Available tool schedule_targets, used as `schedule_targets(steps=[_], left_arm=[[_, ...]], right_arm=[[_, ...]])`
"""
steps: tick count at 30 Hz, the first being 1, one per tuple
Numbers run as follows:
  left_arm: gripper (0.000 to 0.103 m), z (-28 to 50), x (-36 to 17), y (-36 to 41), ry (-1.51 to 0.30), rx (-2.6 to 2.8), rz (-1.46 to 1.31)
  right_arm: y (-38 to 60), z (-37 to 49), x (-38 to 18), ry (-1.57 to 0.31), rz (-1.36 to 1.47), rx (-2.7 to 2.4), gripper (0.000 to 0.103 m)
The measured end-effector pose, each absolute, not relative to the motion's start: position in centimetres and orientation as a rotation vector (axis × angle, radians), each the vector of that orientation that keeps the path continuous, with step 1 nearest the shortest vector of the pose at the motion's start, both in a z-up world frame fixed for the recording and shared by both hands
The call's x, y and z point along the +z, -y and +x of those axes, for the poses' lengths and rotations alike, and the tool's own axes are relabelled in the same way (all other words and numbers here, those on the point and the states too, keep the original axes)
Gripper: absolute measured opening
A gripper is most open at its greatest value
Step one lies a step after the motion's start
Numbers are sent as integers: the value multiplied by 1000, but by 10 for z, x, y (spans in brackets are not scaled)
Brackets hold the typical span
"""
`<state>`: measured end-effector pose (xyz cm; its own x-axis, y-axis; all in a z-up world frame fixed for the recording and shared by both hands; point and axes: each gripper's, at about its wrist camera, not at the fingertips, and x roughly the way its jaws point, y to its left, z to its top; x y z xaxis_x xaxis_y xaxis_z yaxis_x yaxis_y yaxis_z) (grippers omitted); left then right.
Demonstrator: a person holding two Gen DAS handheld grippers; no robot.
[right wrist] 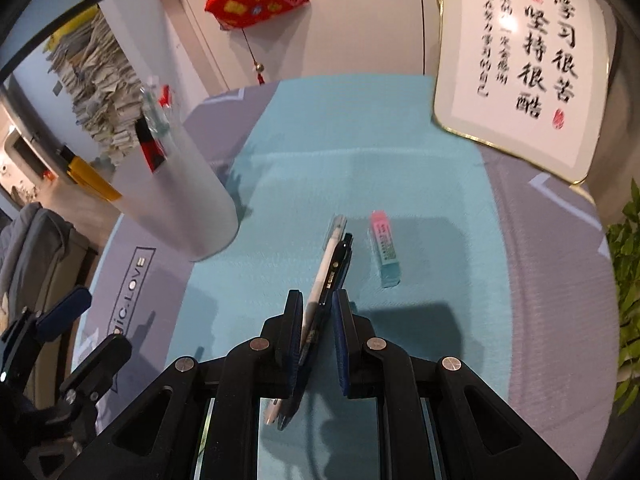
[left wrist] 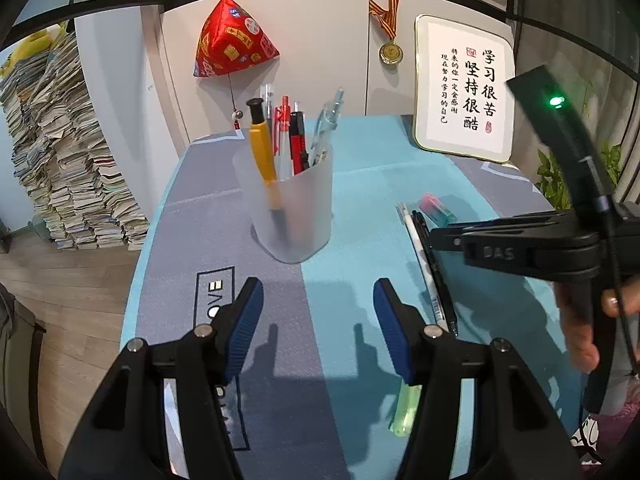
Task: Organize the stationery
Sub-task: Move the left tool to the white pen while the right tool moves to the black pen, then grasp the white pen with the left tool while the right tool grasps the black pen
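Observation:
My right gripper (right wrist: 318, 300) is shut on two pens side by side, a white pen (right wrist: 326, 264) and a black pen (right wrist: 340, 256), low over the teal and grey desk mat (right wrist: 320, 140). I cannot tell whether the pens touch the mat. A pink and teal eraser (right wrist: 384, 248) lies just right of them. The frosted pen cup (left wrist: 292, 208) holds several pens. My left gripper (left wrist: 318, 308) stands open and empty in front of the cup. A green highlighter (left wrist: 406, 408) lies under its right finger. The right gripper (left wrist: 434, 238) reaches in from the right, held by a hand (left wrist: 580, 332).
A framed calligraphy board (left wrist: 466, 88) leans at the back right of the mat. A red pyramid ornament (left wrist: 232, 44) and a medal (left wrist: 391, 53) hang on the cabinet behind. Stacked papers (left wrist: 68, 168) stand on the floor at left. A plant (right wrist: 628, 280) is off the right edge.

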<state>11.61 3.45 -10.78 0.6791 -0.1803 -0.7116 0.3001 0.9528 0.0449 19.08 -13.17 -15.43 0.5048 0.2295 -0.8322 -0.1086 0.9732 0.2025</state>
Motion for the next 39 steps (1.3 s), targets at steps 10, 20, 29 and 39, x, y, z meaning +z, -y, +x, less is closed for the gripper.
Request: schedule_targets(steps=[10, 20, 29, 39], left_arm=[[55, 123, -118, -17, -820, -279, 210], [55, 135, -127, -9, -854, -285, 206], [55, 135, -129, -3, -863, -299, 218], [55, 147, -136, 1, -911, -321, 148]], right_arm=[[142, 197, -174, -1076, 153, 225, 14], [164, 193, -169, -1067, 172, 169, 14], [151, 194, -166, -1054, 115, 171, 15], [176, 191, -173, -1074, 194, 191, 15]])
